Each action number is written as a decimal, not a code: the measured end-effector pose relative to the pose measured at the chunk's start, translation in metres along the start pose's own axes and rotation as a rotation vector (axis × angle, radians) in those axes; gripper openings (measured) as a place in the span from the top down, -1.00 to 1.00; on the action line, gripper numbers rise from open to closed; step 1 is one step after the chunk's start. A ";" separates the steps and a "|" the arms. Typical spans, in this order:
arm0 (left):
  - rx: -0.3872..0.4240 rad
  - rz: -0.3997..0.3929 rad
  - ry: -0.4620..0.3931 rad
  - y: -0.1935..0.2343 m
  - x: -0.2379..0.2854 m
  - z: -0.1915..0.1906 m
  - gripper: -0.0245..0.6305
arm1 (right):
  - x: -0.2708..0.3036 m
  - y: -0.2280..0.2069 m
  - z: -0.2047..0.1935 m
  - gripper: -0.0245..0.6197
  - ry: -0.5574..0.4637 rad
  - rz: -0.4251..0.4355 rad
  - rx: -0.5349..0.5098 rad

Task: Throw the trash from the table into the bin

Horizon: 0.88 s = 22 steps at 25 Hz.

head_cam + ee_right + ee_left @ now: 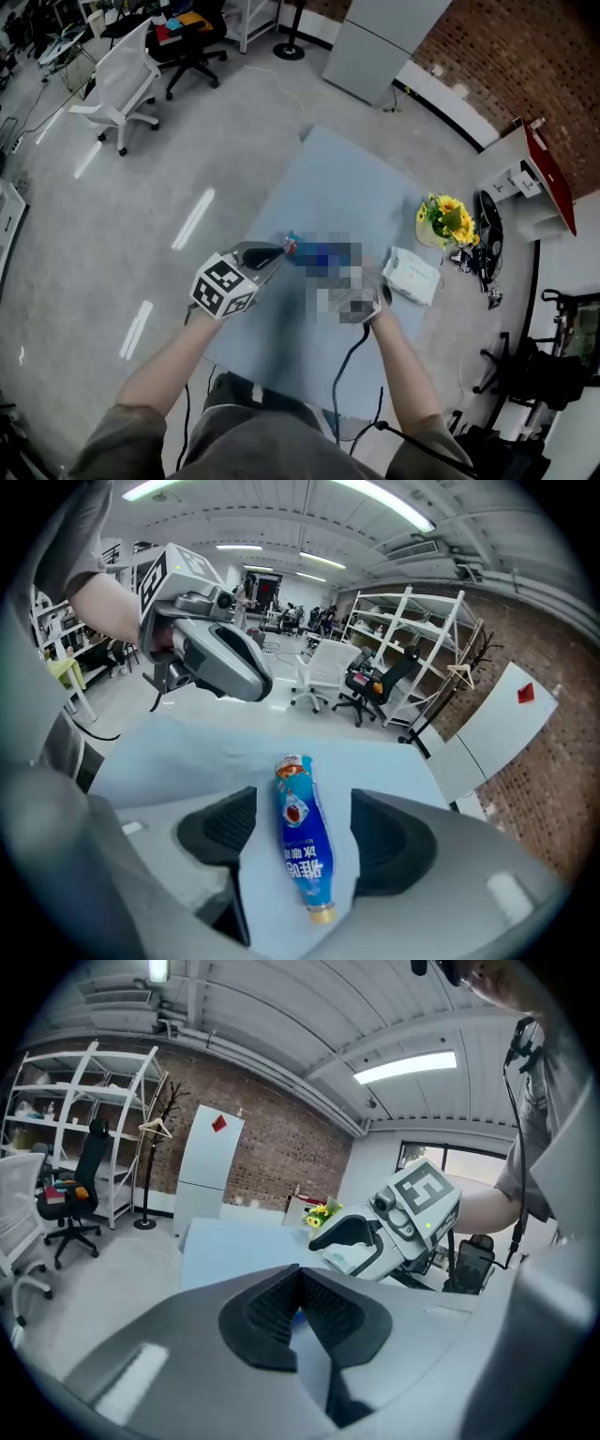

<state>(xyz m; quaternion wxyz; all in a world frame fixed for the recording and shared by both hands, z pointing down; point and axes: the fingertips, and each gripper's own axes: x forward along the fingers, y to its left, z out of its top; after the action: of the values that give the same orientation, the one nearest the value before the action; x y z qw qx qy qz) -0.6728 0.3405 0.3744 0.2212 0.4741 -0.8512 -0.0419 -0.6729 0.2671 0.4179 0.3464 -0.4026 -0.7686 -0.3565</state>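
A blue-labelled plastic bottle (305,855) lies on its side on the pale blue table (187,752), its cap end toward the camera. My right gripper (298,803) is open over it, one jaw on each side, and neither pad touches the bottle. In the head view the bottle (305,251) lies mid-table, partly under a blur patch that also covers most of the right gripper. My left gripper (275,253) hovers just left of the bottle with its jaws shut and nothing between them. The left gripper view shows its pads (281,1312) meeting at the tips.
A white box (412,275) and a pot of yellow flowers (445,220) stand at the table's right side. A white office chair (122,80) and a white cabinet (384,37) stand on the grey floor beyond the table. No bin shows in any view.
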 end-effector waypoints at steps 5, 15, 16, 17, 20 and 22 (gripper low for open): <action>-0.038 -0.023 0.065 0.012 0.021 -0.032 0.93 | 0.043 -0.002 -0.012 -0.02 0.057 0.065 -0.018; -0.104 -0.038 0.166 0.020 0.038 -0.090 0.93 | 0.111 0.007 -0.059 -0.02 0.153 0.235 0.208; -0.110 -0.038 0.165 0.020 0.038 -0.092 0.93 | 0.112 0.006 -0.061 -0.02 0.137 0.245 0.240; -0.115 -0.038 0.162 0.019 0.039 -0.094 0.93 | 0.112 0.004 -0.063 -0.02 0.123 0.243 0.251; -0.122 -0.039 0.155 0.015 0.038 -0.096 0.93 | 0.111 0.004 -0.064 -0.02 0.107 0.224 0.252; -0.125 -0.034 0.154 0.014 0.036 -0.098 0.93 | 0.112 0.005 -0.065 -0.02 0.114 0.220 0.257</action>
<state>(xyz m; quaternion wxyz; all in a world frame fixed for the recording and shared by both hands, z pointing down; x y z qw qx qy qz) -0.6594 0.3325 0.4785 0.3143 0.4757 -0.8192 -0.0620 -0.7010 0.2569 0.5437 0.4749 -0.4161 -0.7382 -0.2374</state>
